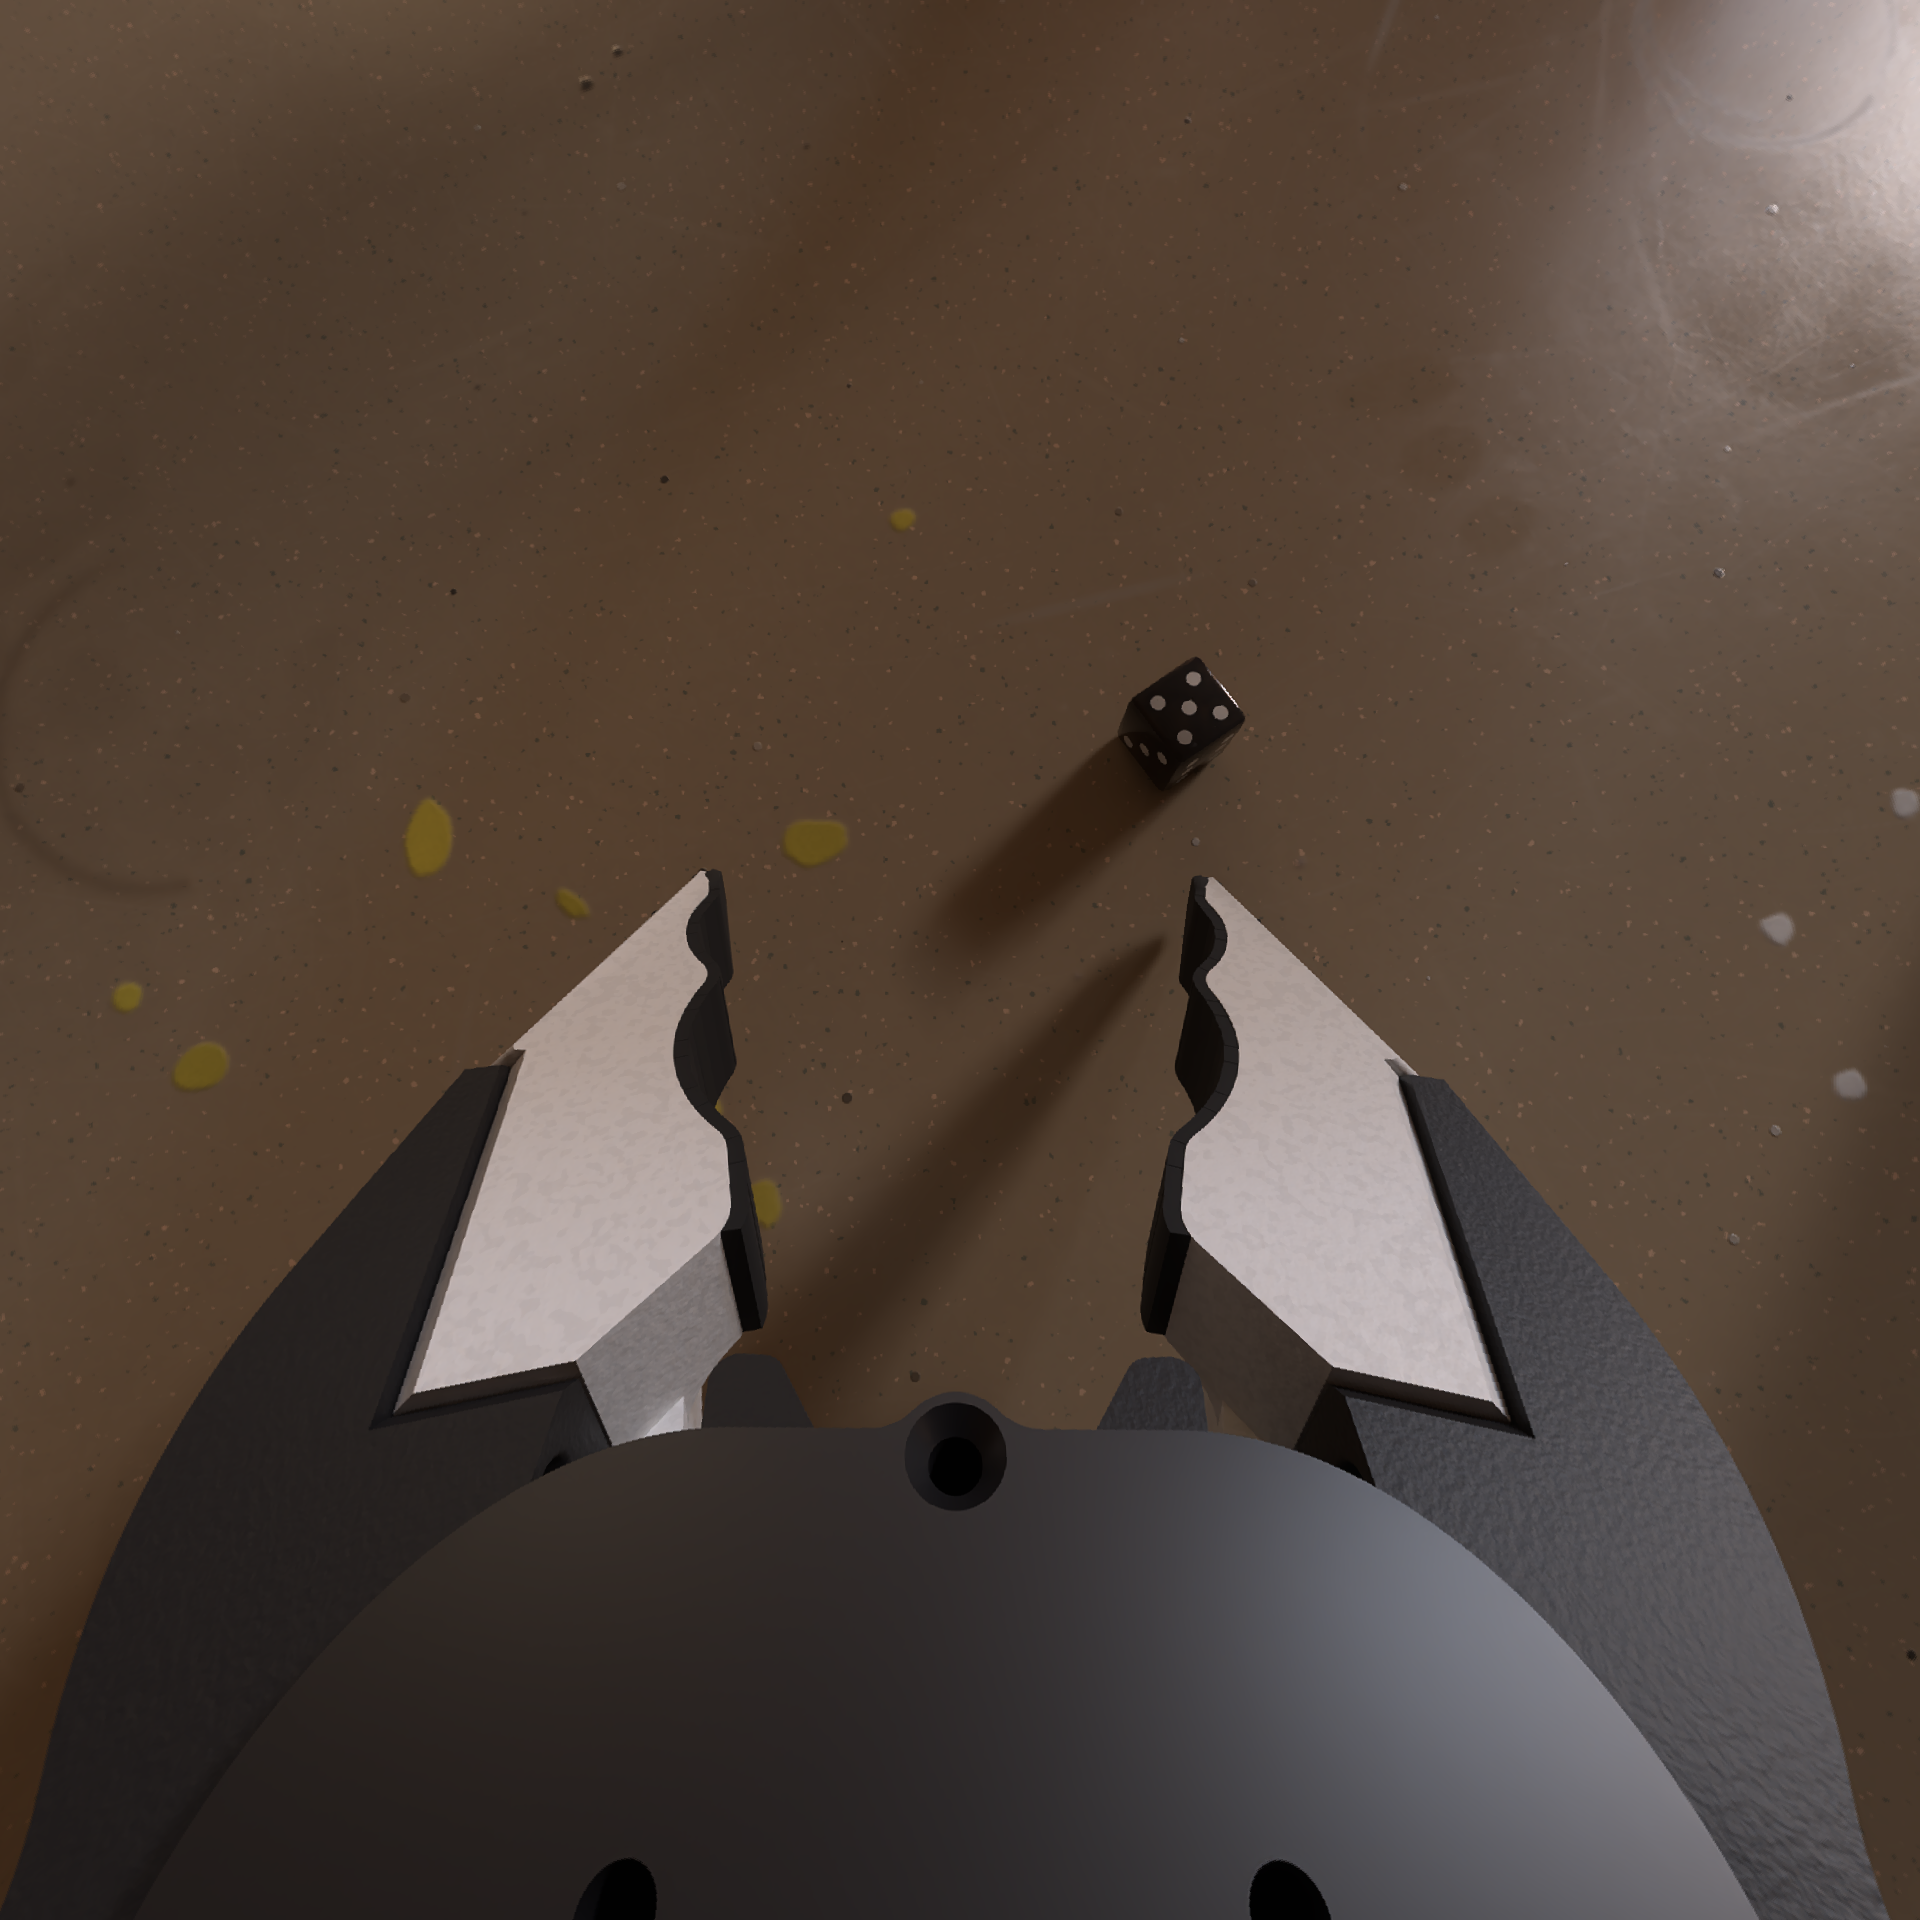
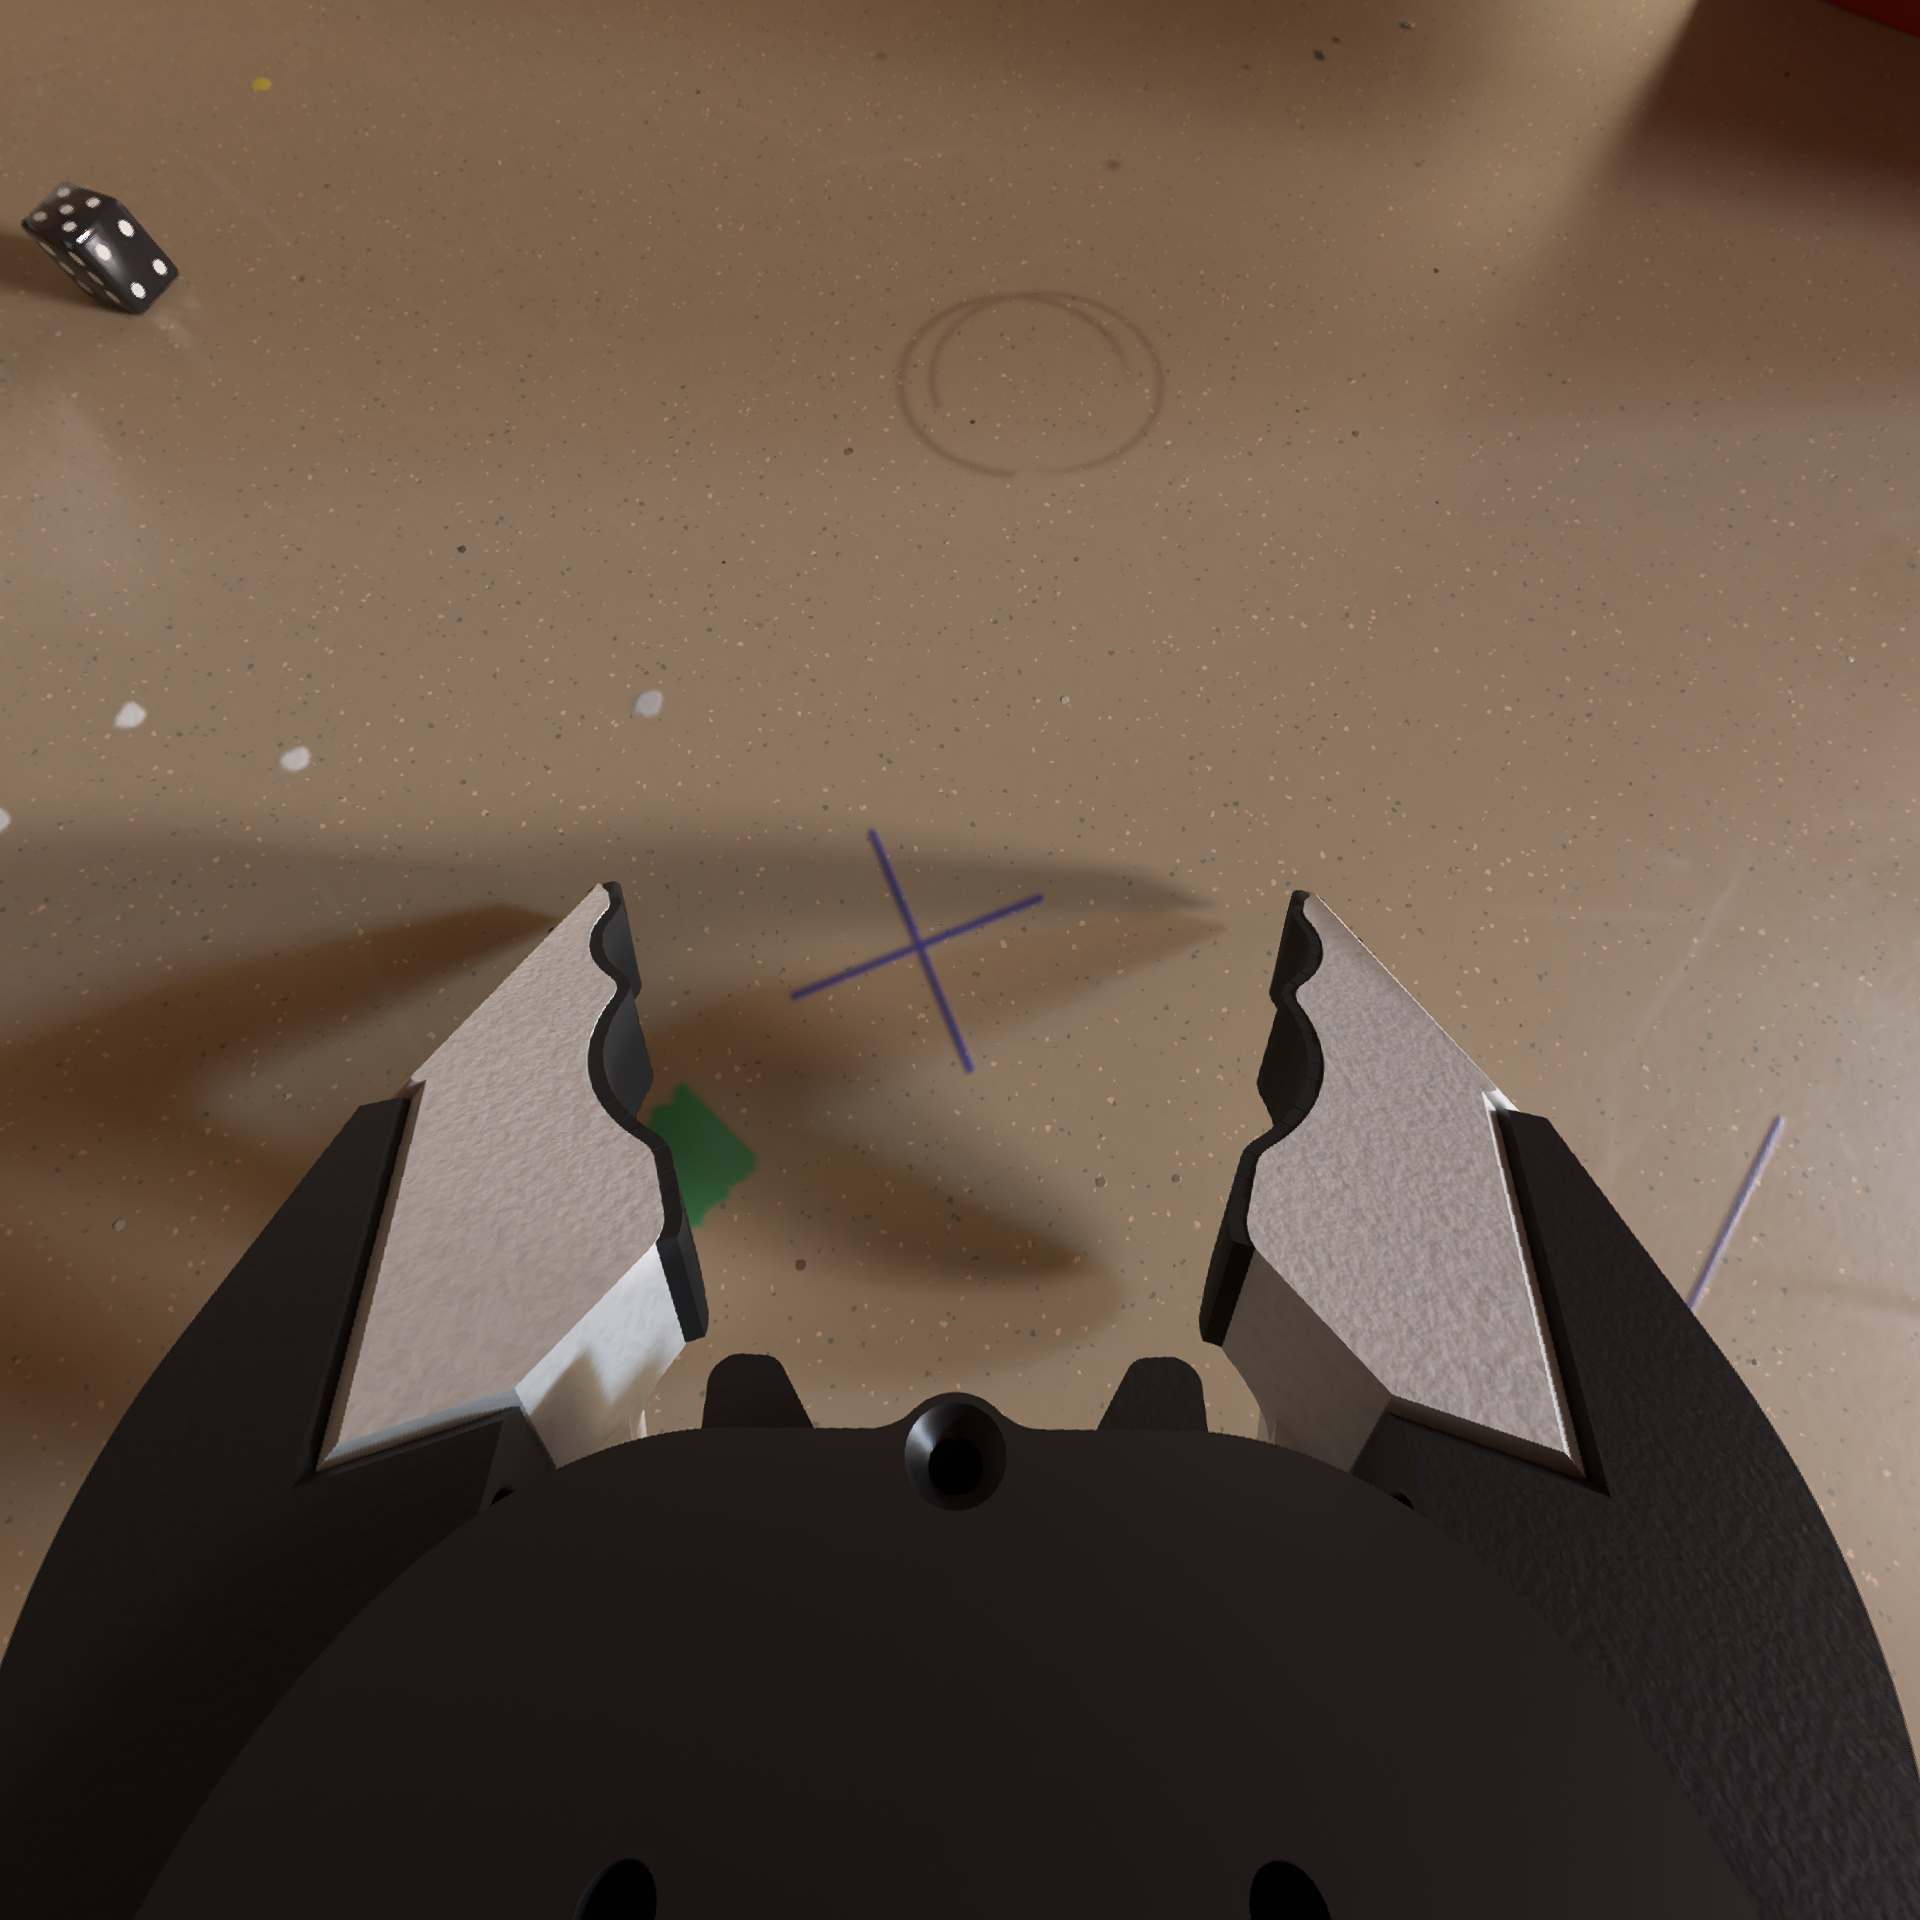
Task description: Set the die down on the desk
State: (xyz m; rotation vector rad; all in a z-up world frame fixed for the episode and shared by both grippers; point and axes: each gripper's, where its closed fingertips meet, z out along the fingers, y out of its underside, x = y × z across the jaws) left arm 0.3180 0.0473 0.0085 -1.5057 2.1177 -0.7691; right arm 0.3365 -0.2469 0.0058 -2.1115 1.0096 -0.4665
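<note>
Below me, my left claw [image 1: 954, 883] hangs over the brown tabletop [image 1: 727, 364], its fingers spread wide with nothing between them. The die [image 1: 1182, 721], black with white pips, rests on the tabletop just beyond my right-hand fingertip, clear of both fingers and casting a long shadow back toward me. Yellow paint spots [image 1: 428, 837] lie scattered to the left of the claw, and a few white flecks [image 1: 1778, 928] sit off to the right.

My right claw [image 2: 951, 888] is likewise parted wide and empty, tilted down at the tabletop [image 2: 1351, 623]. Only this view shows the blue cross [image 2: 918, 947] drawn on the surface just ahead of my fingertips, the green patch [image 2: 707, 1148] beside my left finger, and the faint ring stain [image 2: 1029, 382] farther out. From here the die [image 2: 102, 247] sits far off at the upper left, well apart from the claw, resting on the surface. White flecks [image 2: 294, 757] show between it and my left finger. No containers appear in either view.
</note>
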